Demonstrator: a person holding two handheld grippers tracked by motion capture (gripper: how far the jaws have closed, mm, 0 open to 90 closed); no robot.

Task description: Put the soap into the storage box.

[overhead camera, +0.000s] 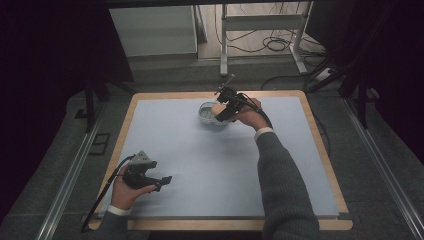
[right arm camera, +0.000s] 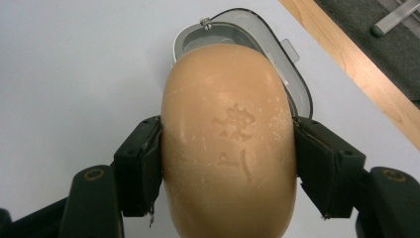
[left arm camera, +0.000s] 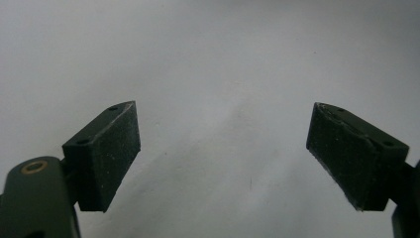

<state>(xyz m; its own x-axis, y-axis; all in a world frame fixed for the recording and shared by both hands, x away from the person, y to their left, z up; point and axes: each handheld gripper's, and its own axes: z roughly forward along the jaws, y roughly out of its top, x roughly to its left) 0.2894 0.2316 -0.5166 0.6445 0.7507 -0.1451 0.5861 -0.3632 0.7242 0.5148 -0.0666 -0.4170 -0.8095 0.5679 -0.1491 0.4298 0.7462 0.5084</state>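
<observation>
Your right gripper (right arm camera: 229,163) is clamped on the tan soap bar (right arm camera: 229,148), held just above the grey soap dish (overhead camera: 210,114) at the table's far centre — pickup is done, placing it in the dish appears to remain. Your left gripper (overhead camera: 161,181) rests open and empty near left — on the pale blue mat (overhead camera: 210,165), wood-edged, with cables (overhead camera: 270,42) on the floor beyond.

The high view looks forward and down over the pale blue, wood-edged table (overhead camera: 210,160). Both gripper views sit close above that same tabletop.
</observation>
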